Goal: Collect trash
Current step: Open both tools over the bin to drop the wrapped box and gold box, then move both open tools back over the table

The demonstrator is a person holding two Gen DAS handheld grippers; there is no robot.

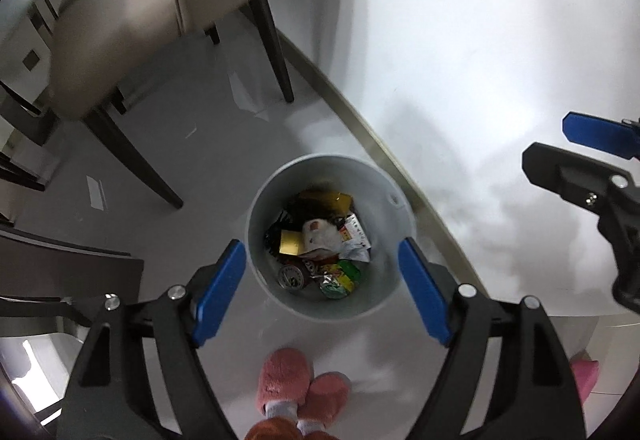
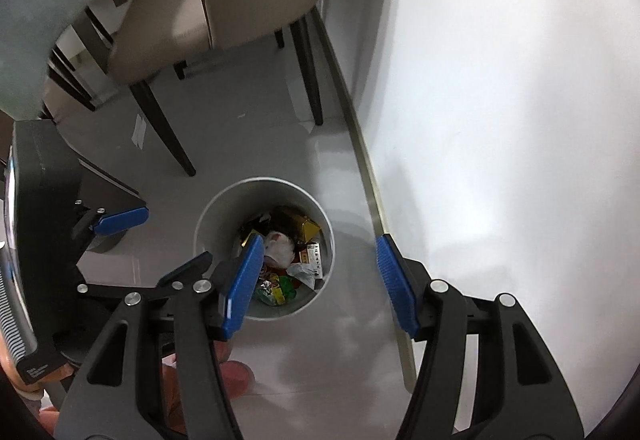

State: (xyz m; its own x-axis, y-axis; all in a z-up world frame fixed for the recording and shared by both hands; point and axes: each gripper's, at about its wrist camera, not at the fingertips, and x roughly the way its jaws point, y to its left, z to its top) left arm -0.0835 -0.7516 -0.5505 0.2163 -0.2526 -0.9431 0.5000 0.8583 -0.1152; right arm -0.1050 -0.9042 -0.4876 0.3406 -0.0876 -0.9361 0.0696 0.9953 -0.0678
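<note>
We hold our left tongs and right tongs wide and empty above the round grey bin because the trash lies inside.

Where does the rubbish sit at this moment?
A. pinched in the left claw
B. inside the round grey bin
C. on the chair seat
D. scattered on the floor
B: wrappers and a can lie at the bottom of the grey bin, while both claws are open with nothing between their pads.
</note>
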